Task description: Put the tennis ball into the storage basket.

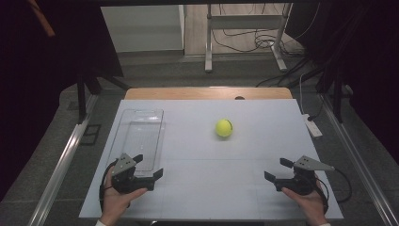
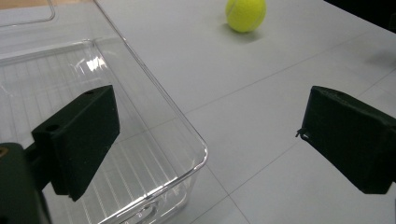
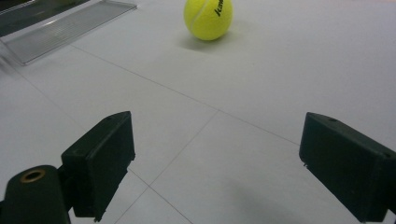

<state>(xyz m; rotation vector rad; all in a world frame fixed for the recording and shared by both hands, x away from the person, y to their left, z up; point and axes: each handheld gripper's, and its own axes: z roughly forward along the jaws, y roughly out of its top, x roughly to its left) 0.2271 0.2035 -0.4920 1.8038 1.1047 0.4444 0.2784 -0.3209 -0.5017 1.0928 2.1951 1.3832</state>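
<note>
I see the yellow ball sitting on the white table, off to the side of the clear tray. My left gripper is wide open with nothing in it, right by the tray's near end. My right gripper is wide open too, far from the tray.

Dim room, bright lit table, soft shadows, glare on clear tray, perhaps slight blur.
</note>
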